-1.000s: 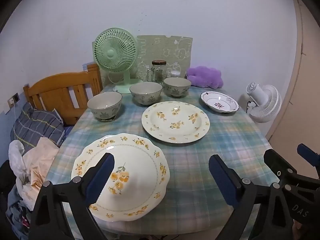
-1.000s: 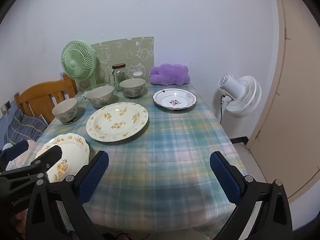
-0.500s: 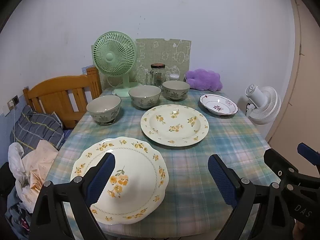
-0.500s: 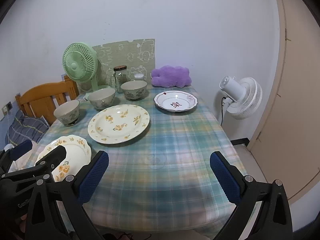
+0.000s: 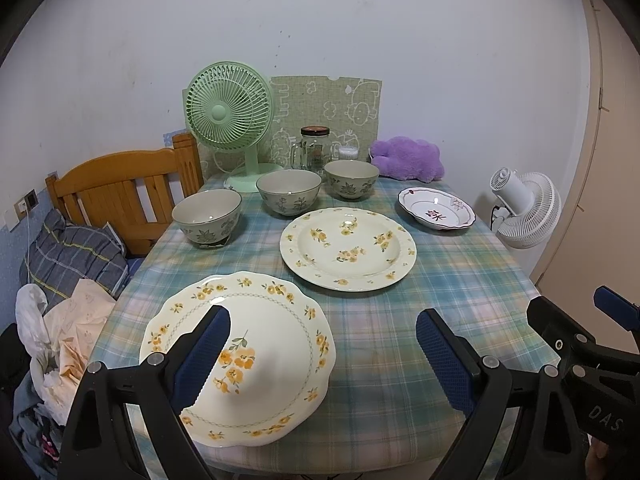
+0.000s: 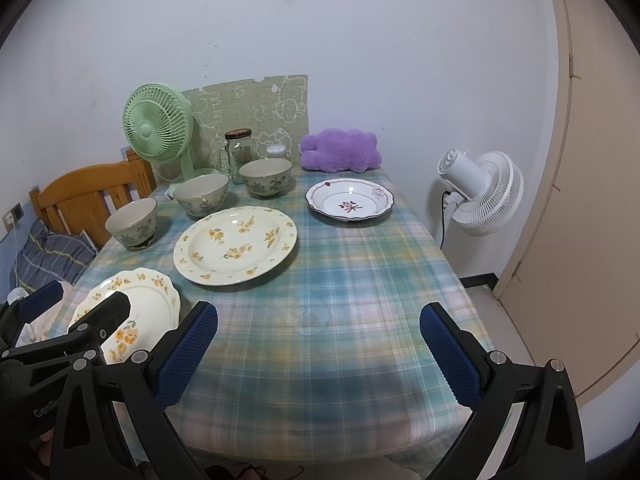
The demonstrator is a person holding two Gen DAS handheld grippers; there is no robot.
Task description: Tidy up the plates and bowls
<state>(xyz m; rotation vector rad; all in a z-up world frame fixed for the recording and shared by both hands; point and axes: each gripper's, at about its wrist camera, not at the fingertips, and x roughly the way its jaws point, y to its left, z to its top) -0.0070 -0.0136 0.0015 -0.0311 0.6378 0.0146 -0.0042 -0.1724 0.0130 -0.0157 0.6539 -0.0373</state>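
On the plaid table a scalloped yellow-flower plate [image 5: 256, 344] lies at the near left; it also shows in the right wrist view [image 6: 140, 304]. A larger round yellow-flower plate [image 5: 348, 248] lies mid-table. A white plate with a maroon rim [image 5: 436, 210] lies at the far right. Three grey floral bowls [image 5: 207, 214] [image 5: 288, 192] [image 5: 351, 179] stand in a row behind. My left gripper [image 5: 322, 354] is open above the near edge, its left finger over the scalloped plate. My right gripper [image 6: 318, 350] is open and empty over bare cloth.
A green fan [image 5: 230, 120], a glass jar [image 5: 314, 152], a patterned board and a purple plush [image 5: 408, 160] stand along the wall. A wooden chair [image 5: 124, 188] and piled clothes are at the left. A white fan [image 5: 524, 208] stands right of the table.
Both grippers have drawn back and tilted slightly, so the table sits a little lower and farther in view. Both stay open. No dish has moved.
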